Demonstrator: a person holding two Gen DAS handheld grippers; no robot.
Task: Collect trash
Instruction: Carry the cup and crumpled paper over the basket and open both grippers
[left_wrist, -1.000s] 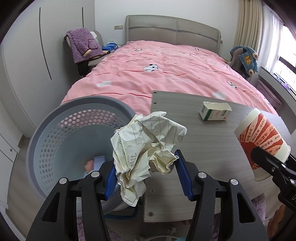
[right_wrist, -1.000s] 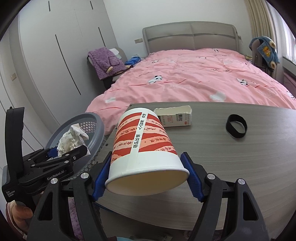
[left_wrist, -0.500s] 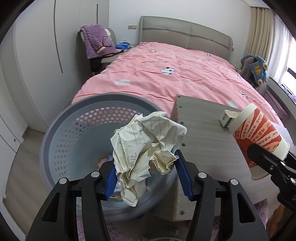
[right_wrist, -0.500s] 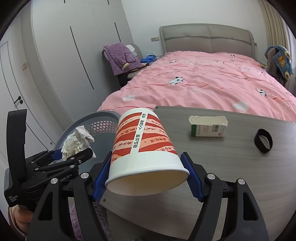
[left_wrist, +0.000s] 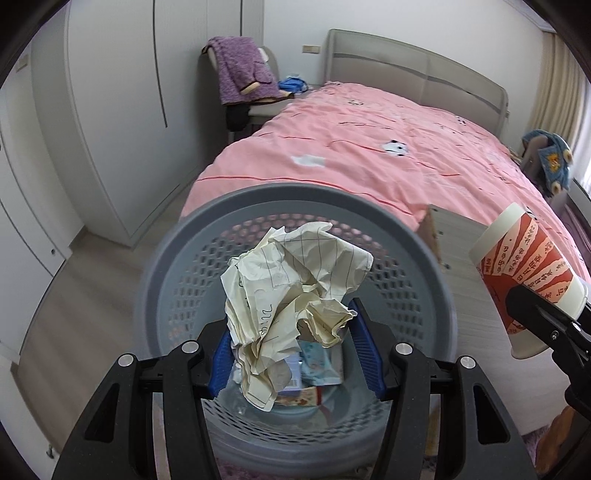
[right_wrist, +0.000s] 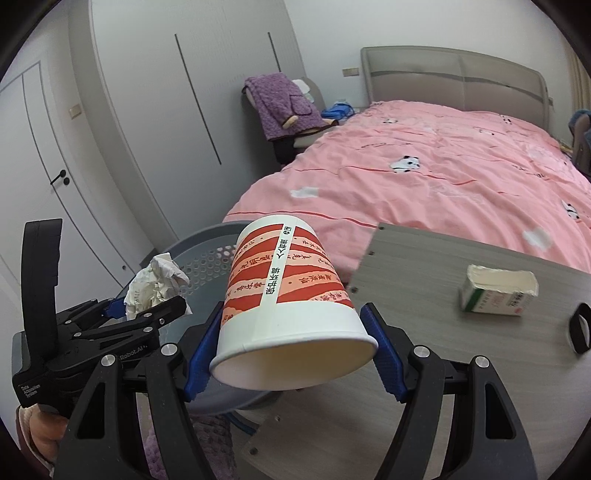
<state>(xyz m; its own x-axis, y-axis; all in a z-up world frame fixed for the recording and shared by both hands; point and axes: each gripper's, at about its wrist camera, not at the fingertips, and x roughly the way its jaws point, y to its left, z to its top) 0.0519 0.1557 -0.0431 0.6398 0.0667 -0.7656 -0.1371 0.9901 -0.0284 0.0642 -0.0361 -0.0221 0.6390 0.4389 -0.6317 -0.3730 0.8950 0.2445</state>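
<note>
My left gripper (left_wrist: 297, 354) is shut on a crumpled ball of lined paper (left_wrist: 295, 291) and holds it right above the mouth of the grey perforated waste basket (left_wrist: 432, 258), which has several wrappers at its bottom. In the right wrist view the same paper ball (right_wrist: 155, 282) hangs over the basket (right_wrist: 207, 258) at the left. My right gripper (right_wrist: 291, 349) is shut on a red-and-white paper cup (right_wrist: 284, 295), tilted with its open mouth toward the camera, at the table's left corner beside the basket. The cup (left_wrist: 528, 273) also shows at the right of the left wrist view.
A grey wood-grain table (right_wrist: 443, 369) carries a small green-and-white carton (right_wrist: 496, 295) and a black ring (right_wrist: 578, 328). Behind lies a pink bed (right_wrist: 443, 177). A chair with a purple garment (right_wrist: 282, 103) stands by white wardrobes (right_wrist: 147, 129). A hand (right_wrist: 40, 435) grips the left tool.
Both grippers have swung left, off the table toward the basket. The paper ball now hangs over the basket's opening and the cup has reached the table's left corner. Neither grip has changed.
</note>
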